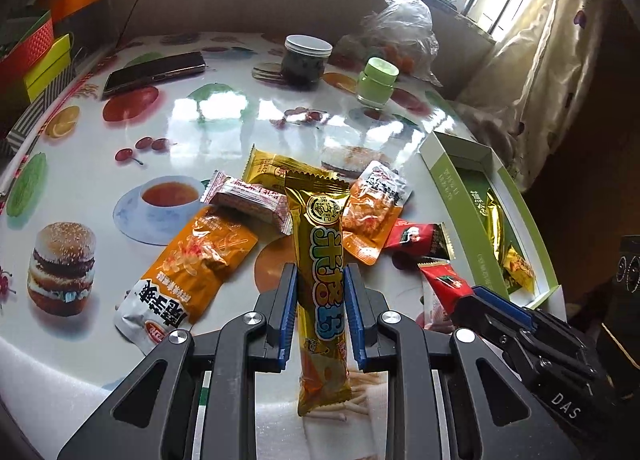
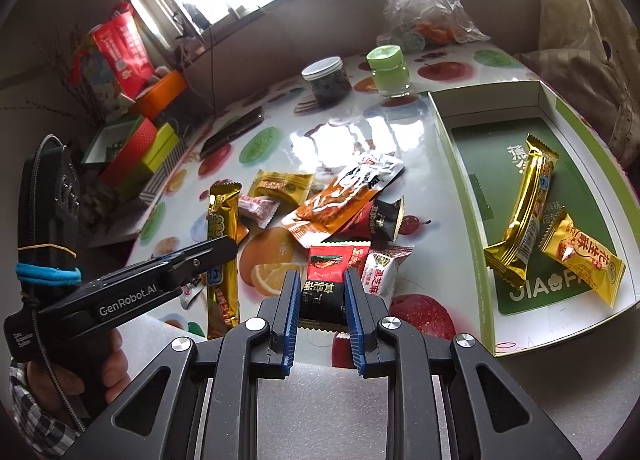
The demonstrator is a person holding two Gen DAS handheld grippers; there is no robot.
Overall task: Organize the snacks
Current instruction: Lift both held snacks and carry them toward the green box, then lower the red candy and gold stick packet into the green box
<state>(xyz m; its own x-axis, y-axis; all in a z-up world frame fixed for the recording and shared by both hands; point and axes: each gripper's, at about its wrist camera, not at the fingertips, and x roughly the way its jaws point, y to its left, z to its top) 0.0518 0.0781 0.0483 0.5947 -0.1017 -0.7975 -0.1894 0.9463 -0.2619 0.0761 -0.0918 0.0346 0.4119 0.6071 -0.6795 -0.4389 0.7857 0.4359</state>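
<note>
The gold bar, a long shiny wrapper, is clamped in the left gripper above the near table. The right gripper pinches a red-black packet in the pile. 2 snacks already lie in the green box on the right; about 7 remain loose, so sorting looks early.

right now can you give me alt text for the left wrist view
The left hand-held gripper grips a long gold snack stick upright above a fruit-print table. Behind lie scattered snack packets; at right, a green box and the right hand-held gripper.
</note>
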